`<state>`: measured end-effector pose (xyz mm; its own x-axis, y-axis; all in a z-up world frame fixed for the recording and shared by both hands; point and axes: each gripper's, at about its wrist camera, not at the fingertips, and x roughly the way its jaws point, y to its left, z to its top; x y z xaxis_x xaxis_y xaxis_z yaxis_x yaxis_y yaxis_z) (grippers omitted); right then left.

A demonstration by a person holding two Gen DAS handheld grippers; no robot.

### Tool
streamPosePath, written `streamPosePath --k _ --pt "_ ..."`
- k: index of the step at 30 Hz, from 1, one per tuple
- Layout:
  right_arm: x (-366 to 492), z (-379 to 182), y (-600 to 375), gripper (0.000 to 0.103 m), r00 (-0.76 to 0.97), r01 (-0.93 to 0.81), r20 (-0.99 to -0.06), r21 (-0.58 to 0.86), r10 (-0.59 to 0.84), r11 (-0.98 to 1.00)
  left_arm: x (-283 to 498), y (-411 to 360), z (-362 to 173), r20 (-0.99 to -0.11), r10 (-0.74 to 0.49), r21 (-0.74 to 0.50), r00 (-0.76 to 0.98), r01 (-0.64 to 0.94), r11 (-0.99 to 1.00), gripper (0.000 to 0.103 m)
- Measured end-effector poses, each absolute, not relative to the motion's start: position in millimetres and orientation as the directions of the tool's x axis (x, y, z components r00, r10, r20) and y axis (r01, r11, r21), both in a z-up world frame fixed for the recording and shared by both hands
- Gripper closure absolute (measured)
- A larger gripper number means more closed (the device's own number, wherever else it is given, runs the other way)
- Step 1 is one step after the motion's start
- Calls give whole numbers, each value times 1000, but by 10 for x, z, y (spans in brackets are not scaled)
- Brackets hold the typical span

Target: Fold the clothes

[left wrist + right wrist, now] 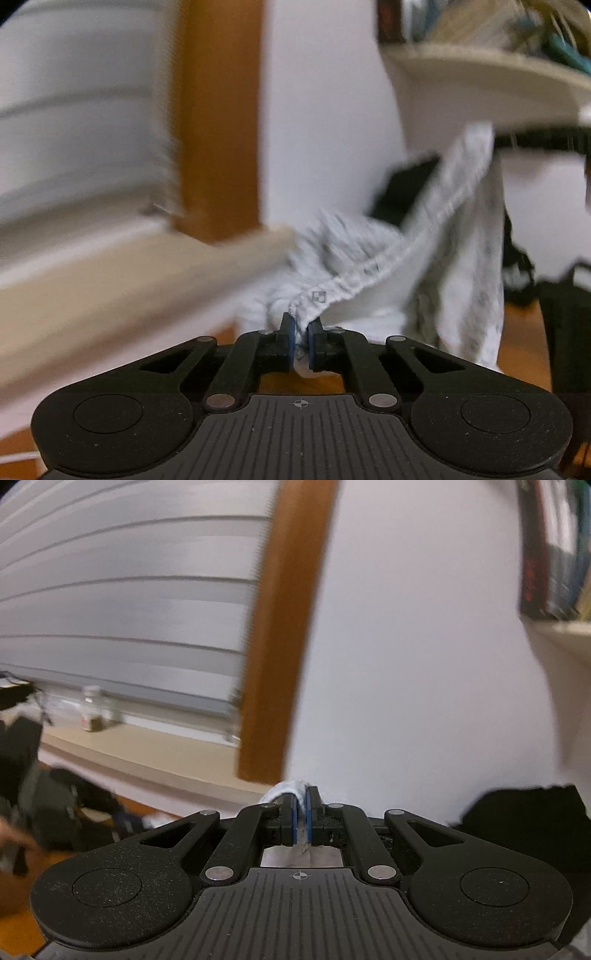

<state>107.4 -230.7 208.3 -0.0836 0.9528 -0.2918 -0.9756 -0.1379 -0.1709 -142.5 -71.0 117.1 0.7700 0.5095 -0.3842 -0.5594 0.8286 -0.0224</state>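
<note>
Hanging in the air between the two hands, the white, faintly blue-printed soft cotton garment (436, 236) has no counter under it that I can see. It looks light and limp — it drapes, bunches and sags under its own weight, so I judge it will not hold a shape unless kept taut. Nothing about it seems fragile or slippery. The stitched, gathered hem (369, 269) looks like the best place to take hold, since the doubled edge gives the pads something thicker to bite on than a single layer.

The left tongs (302, 330) are closed almost fully, pinching that hem right at the pad tips. From there the cloth rises away to the far right, where its other end is lifted high, and a loose panel hangs down on the right towards the brown wooden floor (517, 325). A crumpled fold bulges just beyond the left pad.

The right tongs (302, 805) are likewise nearly closed on a small roll of the same white fabric (286, 788), which pokes out just past the blue pads (294, 819); the rest of the garment lies outside that view.

Behind stand a white slatted blind (122, 627), an orange-brown wooden post (284, 627) and a pale window ledge (147, 746).
</note>
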Motion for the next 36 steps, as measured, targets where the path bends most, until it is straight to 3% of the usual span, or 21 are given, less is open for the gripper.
streamPosePath --k 10,15,19,25,30,36 --pt "-576 2491 -2453 97 -418 -863 -260 -185 870 -470 -3594 -864 2148 -189 742 -13 644 -757 654 98" --pt "-1328 2361 -2241 88 -566 -760 -345 -133 749 -636 -4300 -724 1990 -229 817 -33 530 -843 537 98" --pt "-1454 2087 -2066 81 -611 -709 -410 -97 677 -698 -4550 -517 1606 -295 822 -73 486 -870 488 98" --pt "-916 1686 -1777 77 -464 -813 -482 -102 743 -573 -4563 -305 952 -357 788 -139 502 -863 486 98" --pt "-415 1526 -1314 76 -270 -916 -535 -115 801 -385 -4547 -100 609 -352 775 -191 525 -851 490 98" --pt "200 1373 -956 63 -81 -962 -585 -165 807 -217 -4634 48 421 -333 758 -257 562 -827 500 98"
